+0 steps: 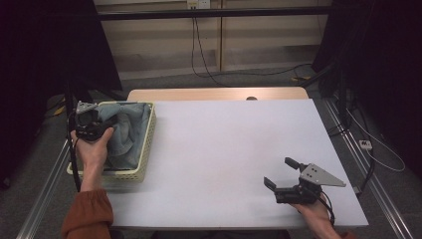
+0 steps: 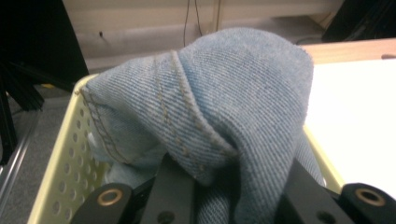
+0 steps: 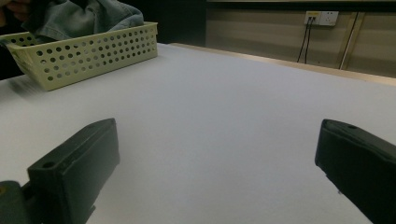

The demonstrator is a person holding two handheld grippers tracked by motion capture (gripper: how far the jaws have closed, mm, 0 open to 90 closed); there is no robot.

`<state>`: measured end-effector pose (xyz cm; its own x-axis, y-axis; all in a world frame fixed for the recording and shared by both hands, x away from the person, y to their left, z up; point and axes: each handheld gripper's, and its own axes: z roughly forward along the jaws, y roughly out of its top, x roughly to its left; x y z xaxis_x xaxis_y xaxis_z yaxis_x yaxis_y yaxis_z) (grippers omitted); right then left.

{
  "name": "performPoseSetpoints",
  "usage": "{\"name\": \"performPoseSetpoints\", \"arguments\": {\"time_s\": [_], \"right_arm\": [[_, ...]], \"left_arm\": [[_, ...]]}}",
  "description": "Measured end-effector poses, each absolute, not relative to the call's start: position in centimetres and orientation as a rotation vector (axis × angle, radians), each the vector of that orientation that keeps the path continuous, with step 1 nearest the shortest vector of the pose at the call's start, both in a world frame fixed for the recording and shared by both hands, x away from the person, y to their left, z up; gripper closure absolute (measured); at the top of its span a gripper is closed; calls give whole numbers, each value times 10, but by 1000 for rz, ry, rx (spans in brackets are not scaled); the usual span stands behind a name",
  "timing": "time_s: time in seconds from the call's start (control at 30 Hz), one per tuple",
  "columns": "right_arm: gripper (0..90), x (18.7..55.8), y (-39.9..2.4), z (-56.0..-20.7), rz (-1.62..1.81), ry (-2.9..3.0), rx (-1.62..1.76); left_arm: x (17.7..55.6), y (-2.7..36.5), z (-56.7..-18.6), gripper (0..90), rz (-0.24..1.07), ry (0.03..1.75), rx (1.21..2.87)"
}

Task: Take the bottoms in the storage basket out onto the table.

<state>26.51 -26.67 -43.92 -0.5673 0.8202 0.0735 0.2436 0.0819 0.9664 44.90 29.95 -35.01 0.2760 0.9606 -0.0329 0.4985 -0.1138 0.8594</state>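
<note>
In the high view, the left gripper (image 1: 102,130) sat at the left of the frame, over a pale yellow perforated basket (image 1: 148,144) that stood at the left edge of the white bench (image 1: 224,149). A bundle of light blue denim cloth (image 1: 130,130) filled the basket. The person's left hand (image 1: 92,148), with a rust-coloured sleeve (image 1: 88,215) at the lower left corner of the frame, held the gripper from below.

In the left gripper view, the denim cloth (image 2: 224,107) rose in a hump across the middle of the frame, its seams and stitching running down toward the bottom. The two black fingers (image 2: 170,196) were closed on a fold of that cloth, which was pinched between them at the bottom centre. The basket's wall (image 2: 63,182) ran along the lower left, and the cloth was draped over its rim.

The right gripper (image 1: 283,180) lay low over the bare bench at the lower right of the high view, well apart from the basket, with the person's right hand (image 1: 313,211) behind it. Its fingers stood wide apart with nothing between them. In the right gripper view the two fingers (image 3: 74,172) rose from the bottom corners of the frame, with the white bench between them, and the basket (image 3: 88,53) with the denim cloth (image 3: 79,17) sat at the upper left.
</note>
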Motion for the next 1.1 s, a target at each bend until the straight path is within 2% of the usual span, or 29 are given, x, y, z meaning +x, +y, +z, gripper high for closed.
{"name": "performPoseSetpoints", "arguments": {"time_s": [0.43,1.1], "right_arm": [[0,265,-267,-439,1511,1864,1047],[0,265,-267,-439,1514,1864,1045]], "left_arm": [[438,307,-340,809,769,1282,1582],[421,314,-318,808,849,1230,1433]]}}
